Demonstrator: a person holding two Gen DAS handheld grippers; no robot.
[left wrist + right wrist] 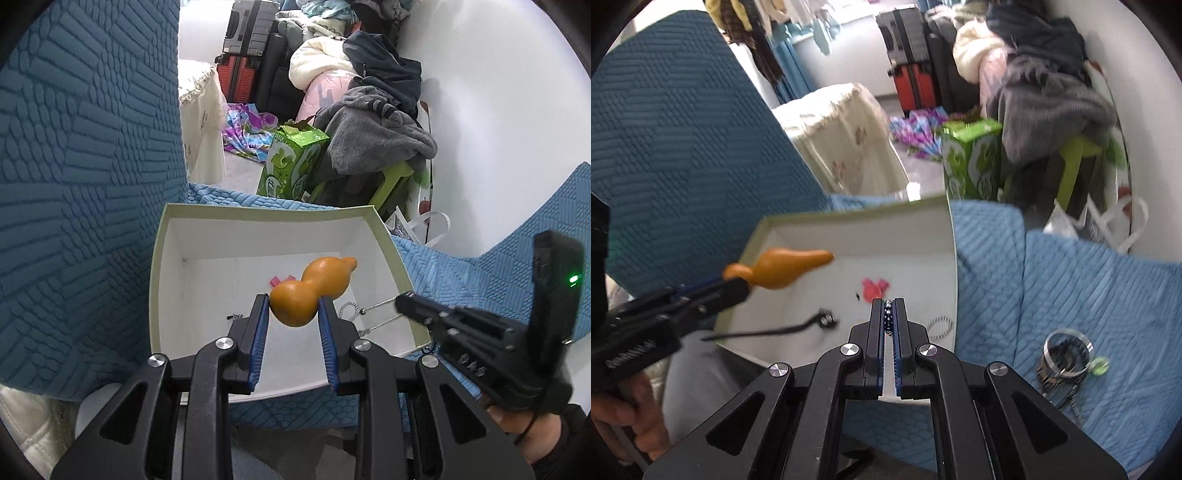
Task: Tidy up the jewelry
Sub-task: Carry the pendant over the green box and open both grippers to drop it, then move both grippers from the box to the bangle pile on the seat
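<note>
On a sofa seat covered in quilted blue fabric (1071,295), an open white box (177,236) with a pale green rim sits with both grippers over it. The left gripper (293,306) holds an orange gourd-shaped ornament (314,288) above the box floor: its blue-padded fingers (260,325) stand a narrow way apart and press on the ornament's larger bulb, while the smaller bulb points away toward the far wall of the box. In the right wrist view the same ornament (790,267) juts out of that gripper at the left, with the person's hand (628,417) around the handle below.

The right gripper (888,306) is closed almost completely, and a strand of small dark beads (887,317) is pinched between its pads. From the left wrist view this gripper (404,301) reaches in over the right wall of the box, and thin silvery chain lengths (380,314) hang from its tip into the box.

Inside the box lie a small pink item (875,288) near the middle, a dark piece of jewelry with a thin cord (820,319) toward the left, and a pale beaded loop (940,326) near the right wall.

Outside the box, to the right on the blue cover, rests a cluster of silver bangles and rings (1065,354) with a small green bead beside it. Behind the sofa are a green carton (295,162), a heap of clothes (373,129) and a red suitcase (916,88).
</note>
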